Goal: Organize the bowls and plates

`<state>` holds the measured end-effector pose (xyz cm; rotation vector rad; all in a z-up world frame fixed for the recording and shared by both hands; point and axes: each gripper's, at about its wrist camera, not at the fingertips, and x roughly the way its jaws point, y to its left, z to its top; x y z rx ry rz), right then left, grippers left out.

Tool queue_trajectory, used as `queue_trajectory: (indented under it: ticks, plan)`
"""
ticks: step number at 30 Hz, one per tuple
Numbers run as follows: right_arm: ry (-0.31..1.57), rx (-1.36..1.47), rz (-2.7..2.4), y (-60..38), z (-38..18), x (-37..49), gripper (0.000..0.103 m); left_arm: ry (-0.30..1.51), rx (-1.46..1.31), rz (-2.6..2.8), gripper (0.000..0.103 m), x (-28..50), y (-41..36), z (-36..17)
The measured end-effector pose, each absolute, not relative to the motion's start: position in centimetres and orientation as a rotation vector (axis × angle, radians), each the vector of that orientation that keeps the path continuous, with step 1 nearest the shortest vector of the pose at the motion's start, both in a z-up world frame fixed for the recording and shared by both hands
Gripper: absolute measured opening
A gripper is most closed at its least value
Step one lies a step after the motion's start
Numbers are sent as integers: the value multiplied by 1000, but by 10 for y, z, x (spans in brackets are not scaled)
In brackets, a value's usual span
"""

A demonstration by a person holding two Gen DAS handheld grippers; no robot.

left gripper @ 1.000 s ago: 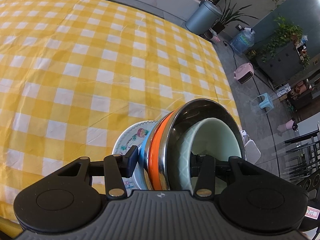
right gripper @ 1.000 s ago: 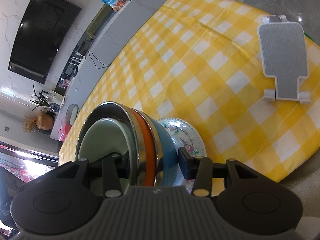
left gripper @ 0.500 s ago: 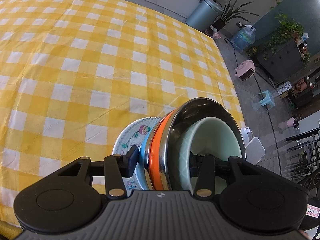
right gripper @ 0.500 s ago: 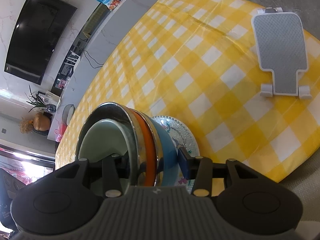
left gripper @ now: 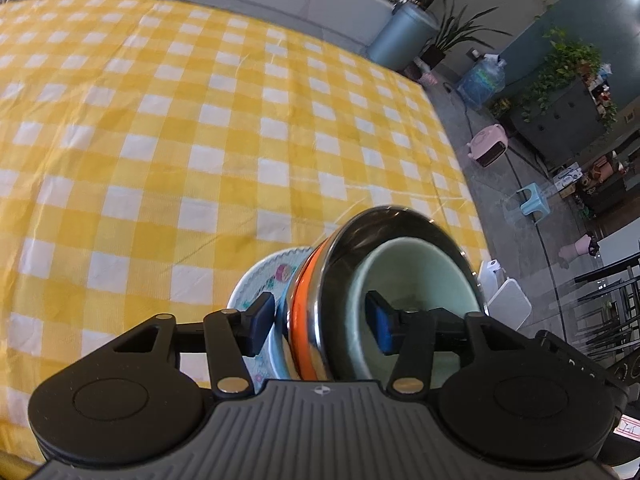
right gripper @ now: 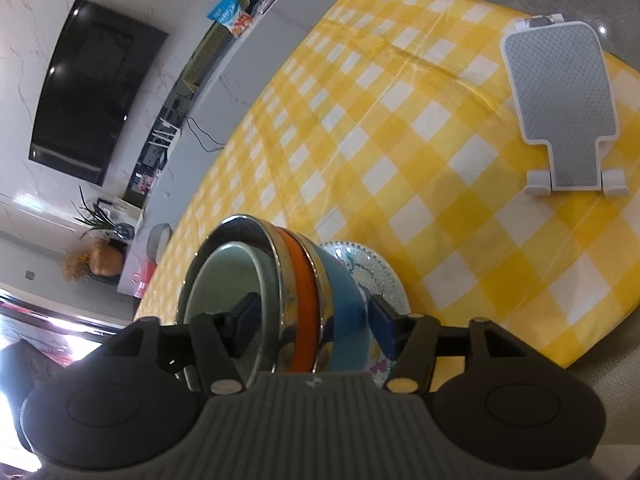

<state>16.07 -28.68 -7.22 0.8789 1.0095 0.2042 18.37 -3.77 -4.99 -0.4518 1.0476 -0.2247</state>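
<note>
Nested bowls (left gripper: 400,280): green inside steel, orange-banded, over blue, on patterned plate (left gripper: 272,276)

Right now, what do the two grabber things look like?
Both look alike. The left gripper and right gripper each have a dark grey ribbed body, two round black side discs, black linkage arms with silver rivets and dark blue fingertip pads. A tiny round logo marks the ribbed body. No cables or sleeves show.

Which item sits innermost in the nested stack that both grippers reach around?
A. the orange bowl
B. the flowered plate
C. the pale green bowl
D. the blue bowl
C: in the left wrist view the pale green bowl lies inside the steel bowl, with the orange bowl, the blue bowl and the flowered plate behind it.
</note>
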Motion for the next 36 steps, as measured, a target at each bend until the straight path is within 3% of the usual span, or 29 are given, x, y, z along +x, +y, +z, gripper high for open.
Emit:
queue_trajectory:
  ticks: [3,7,14,20,28,36]
  plan:
    - [993,860,193,-286,-70,160,72,1016,-437,-233,70,182,-38,-44]
    - [961,834,196,-285,-66,158,77,960,-358,-209,70,173,-40,-33]
    - [938,751,155,-283,-44,157,78,772,-210,-170,70,141,-33,14]
    - [866,617,162,-272,7,138,82,617,-95,-172,70,92,-32,47]
    - [685,373,135,-251,69,73,87,506,-21,-185,70,40,-38,61]
    - [528,159,50,-229,81,5,90,359,59,-110,70,1,-44,55]
